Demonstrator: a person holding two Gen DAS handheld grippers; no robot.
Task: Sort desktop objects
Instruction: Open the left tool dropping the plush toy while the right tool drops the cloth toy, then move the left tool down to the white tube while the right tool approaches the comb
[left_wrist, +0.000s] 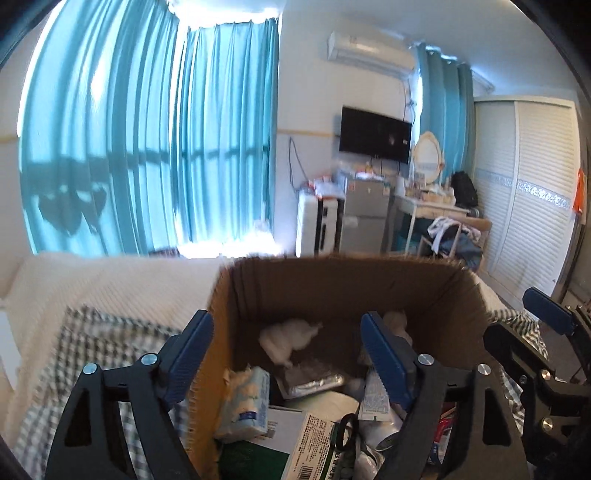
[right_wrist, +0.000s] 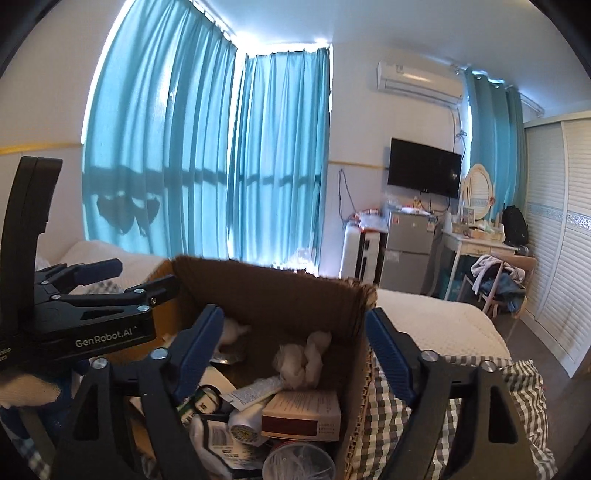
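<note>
A brown cardboard box stands on the bed, filled with loose things: a tissue pack, a crumpled white wad, a green and white carton, a red and white carton, a tube and a clear round lid. My left gripper is open over the box's left wall, one finger outside and one inside, nothing pressed. My right gripper is open over the right wall in the same way. Each gripper shows at the edge of the other's view.
The box rests on a checked blanket over a white bedcover. A gloved hand holds the left tool. Behind are teal curtains, a small fridge, a dressing table and a slatted wardrobe.
</note>
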